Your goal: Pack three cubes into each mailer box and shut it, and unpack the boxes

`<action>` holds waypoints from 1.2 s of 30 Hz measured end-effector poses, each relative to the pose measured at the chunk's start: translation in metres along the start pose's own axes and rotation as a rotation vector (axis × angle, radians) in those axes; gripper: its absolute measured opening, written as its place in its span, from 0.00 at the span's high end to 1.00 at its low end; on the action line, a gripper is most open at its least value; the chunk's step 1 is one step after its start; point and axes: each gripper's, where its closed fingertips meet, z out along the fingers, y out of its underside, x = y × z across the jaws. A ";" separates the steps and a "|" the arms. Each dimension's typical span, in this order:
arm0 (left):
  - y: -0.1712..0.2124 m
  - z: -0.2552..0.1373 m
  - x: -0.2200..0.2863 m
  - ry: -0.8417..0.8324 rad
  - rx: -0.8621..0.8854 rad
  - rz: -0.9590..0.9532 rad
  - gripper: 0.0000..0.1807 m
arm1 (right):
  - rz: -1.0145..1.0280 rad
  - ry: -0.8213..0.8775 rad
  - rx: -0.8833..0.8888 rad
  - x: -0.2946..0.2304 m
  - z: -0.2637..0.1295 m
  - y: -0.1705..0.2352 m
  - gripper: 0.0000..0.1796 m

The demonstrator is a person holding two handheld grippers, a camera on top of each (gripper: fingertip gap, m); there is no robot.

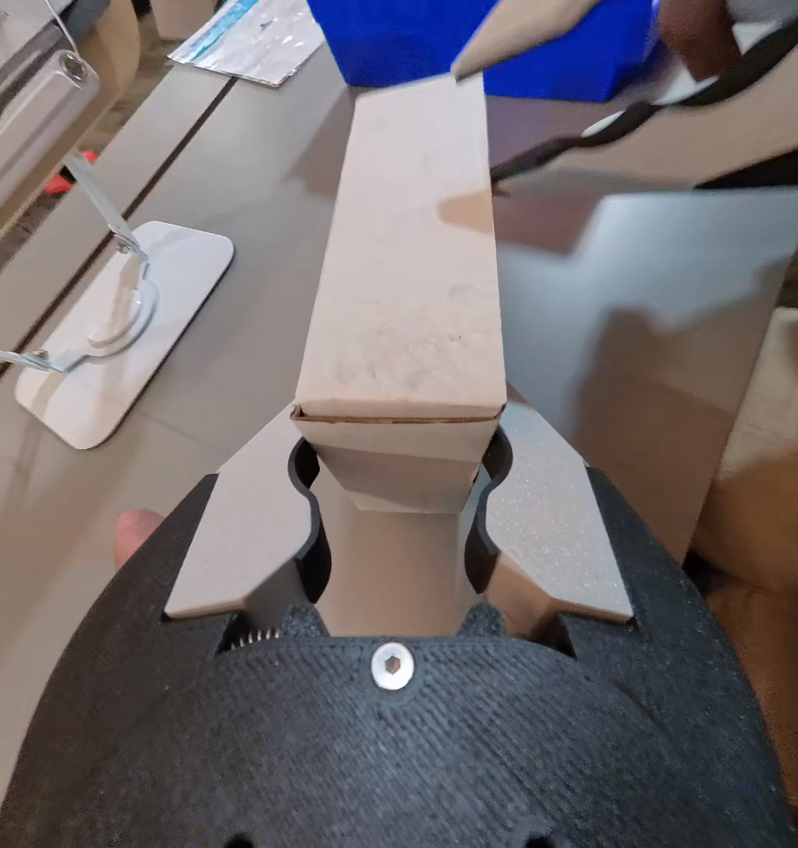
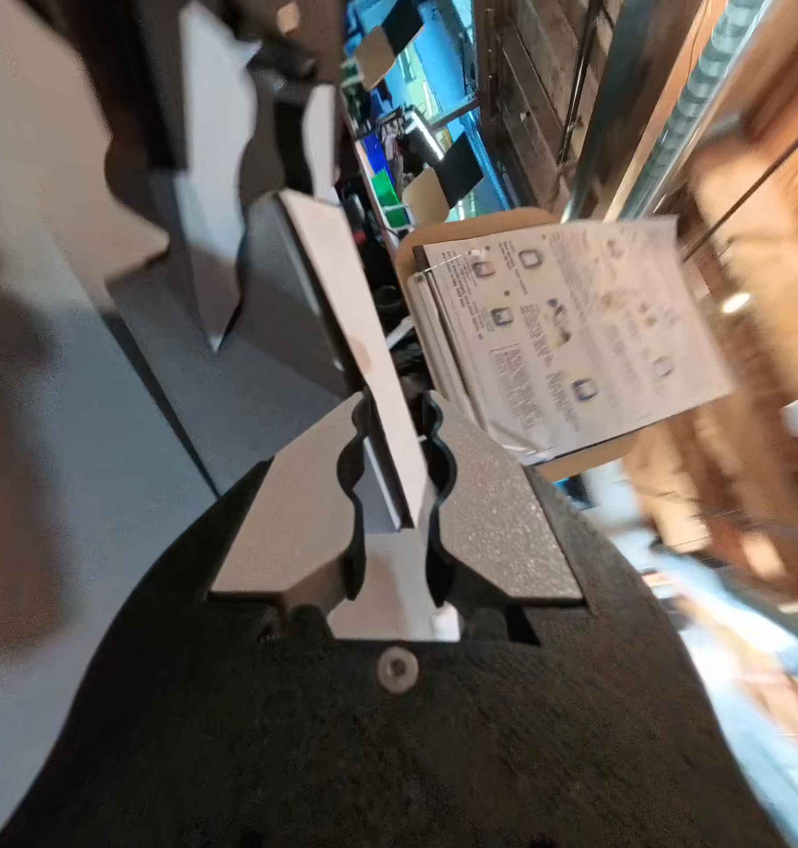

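Left wrist view: your left gripper [image 1: 399, 463] is clamped across the near end of a long, narrow mailer box [image 1: 406, 275], the black wavy pads pressing its two side walls. The box is plain tan cardboard, matte and slightly scuffed, with its end tuck flap folded in and a thin seam showing just above the pads. It runs away from you over the grey table [image 1: 231, 257], and you seem to be holding it steady as an anchor while the other hand works the far part. A large grey-white lid panel [image 1: 654, 284] stands open to the right, blurred. At its upper edge the other gripper's finger [image 1: 516, 46] shows, also blurred. A blue bin [image 1: 387, 41] sits beyond the box. On the left lies a white rounded plate with a clear acrylic stand [image 1: 126, 330]. No cubes are visible in either view.

Right wrist view: your right gripper [image 2: 399, 454] is closed on a thin edge of white cardboard, the lid flap [image 2: 365, 348], which passes straight between the scalloped pads. That pinch suits swinging the lid; whether you are shutting or opening it, I cannot tell. Further cut-out box panels [image 2: 213, 220] sit to the left, much smeared. A printed sheet on a clipboard-like backing [image 2: 571, 339] hangs to the right.
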 end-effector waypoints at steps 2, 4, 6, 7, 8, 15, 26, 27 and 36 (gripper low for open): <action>-0.001 0.001 0.003 0.031 0.009 -0.032 0.60 | -0.204 0.041 -0.012 -0.006 0.001 -0.002 0.94; 0.000 0.000 0.002 0.020 0.001 -0.024 0.60 | -0.283 0.049 -0.031 -0.009 0.002 -0.004 0.96; 0.000 0.000 0.003 0.016 -0.005 -0.017 0.60 | -0.287 0.045 -0.032 -0.008 0.001 -0.004 0.95; -0.002 -0.001 0.003 0.014 -0.005 -0.015 0.60 | -0.298 0.046 -0.032 -0.008 0.001 -0.004 0.95; -0.002 -0.001 0.004 0.013 -0.007 -0.011 0.60 | -0.321 0.048 -0.033 -0.008 0.001 -0.004 0.95; 0.002 0.006 0.007 -0.007 -0.044 0.025 0.60 | -0.445 0.050 -0.055 -0.015 0.002 -0.003 1.00; -0.012 0.011 0.020 -0.035 -0.030 0.142 0.60 | 0.297 0.017 -0.010 0.028 -0.005 -0.005 0.98; -0.015 0.011 0.020 -0.028 -0.015 0.125 0.60 | 0.299 0.019 -0.013 0.029 -0.005 -0.004 0.98; -0.003 0.012 -0.002 -0.274 -0.033 0.482 0.60 | 0.535 -0.053 0.008 0.029 -0.005 -0.010 0.97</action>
